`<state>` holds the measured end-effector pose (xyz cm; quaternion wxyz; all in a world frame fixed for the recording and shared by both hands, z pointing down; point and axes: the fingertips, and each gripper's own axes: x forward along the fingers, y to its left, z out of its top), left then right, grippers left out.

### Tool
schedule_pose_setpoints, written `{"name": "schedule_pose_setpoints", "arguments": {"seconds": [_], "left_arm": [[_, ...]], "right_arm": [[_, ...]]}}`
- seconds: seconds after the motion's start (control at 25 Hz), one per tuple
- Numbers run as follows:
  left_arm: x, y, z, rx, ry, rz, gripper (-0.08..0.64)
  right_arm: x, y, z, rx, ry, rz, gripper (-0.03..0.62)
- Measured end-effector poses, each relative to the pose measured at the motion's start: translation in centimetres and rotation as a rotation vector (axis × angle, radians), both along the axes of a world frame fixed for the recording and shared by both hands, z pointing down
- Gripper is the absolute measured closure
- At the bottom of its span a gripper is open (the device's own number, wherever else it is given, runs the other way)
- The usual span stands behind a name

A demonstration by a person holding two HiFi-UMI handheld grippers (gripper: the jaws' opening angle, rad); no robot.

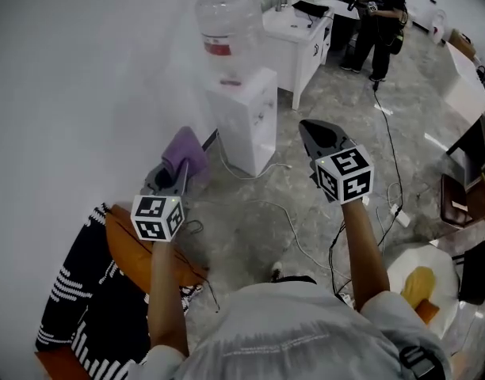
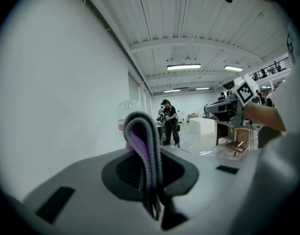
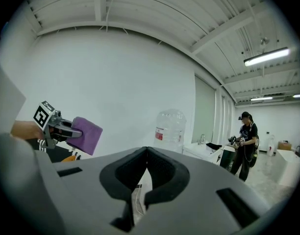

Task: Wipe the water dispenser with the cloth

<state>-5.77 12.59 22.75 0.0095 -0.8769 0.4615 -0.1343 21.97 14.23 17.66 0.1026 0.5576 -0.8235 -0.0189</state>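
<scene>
My left gripper [image 2: 146, 177] pinching the purple cloth [image 2: 141, 136], my right gripper [image 3: 146, 154] pressed together, seemingly empty, both held well short of the dispenser [image 1: 246, 121]

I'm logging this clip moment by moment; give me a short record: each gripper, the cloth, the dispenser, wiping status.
left gripper: shut on the purple cloth
right gripper: shut, nothing between its jaws
water dispenser: white, against the wall, bottle on top
cloth to dispenser: apart, no contact
wiping: not yet begun
background: a person standing far off
</scene>
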Motion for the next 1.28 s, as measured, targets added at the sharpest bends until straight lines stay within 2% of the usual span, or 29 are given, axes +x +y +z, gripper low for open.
{"name": "schedule_pose_setpoints", "arguments": {"seconds": [0.24, 0.4, 0.72, 0.92, 1.12, 1.28], "left_arm": [[2.7, -6.0, 0.6, -0.025, -0.009, -0.026, 0.514], [3.9, -8.6, 1.8, -0.047, -0.021, -0.034, 0.514], [3.0, -12.6, 3.5, -0.076, -0.036, -0.046, 0.514], [0.9, -17.5, 4.7, -0.092, -0.03, -0.018, 0.514], [-1.3, -23.9, 5.5, -0.081, -0.068, 0.048, 0.514], [-4.0, -29.2, 5.4, -0.083, -0.076, 0.103, 0.514]], "right_arm": [[1.7, -5.3, 0.6, 0.022, -0.015, -0.107, 0.578], [2.4, -8.5, 1.7, 0.01, 0.021, -0.112, 0.578], [1.0, -13.0, 4.3, -0.035, 0.0, -0.173, 0.578], [-0.8, -16.5, 6.1, -0.069, 0.058, -0.128, 0.578], [-3.1, -20.6, 6.7, -0.083, 0.003, -0.067, 0.578], [-5.6, -23.4, 6.7, -0.096, 0.029, 0.016, 0.578]]}}
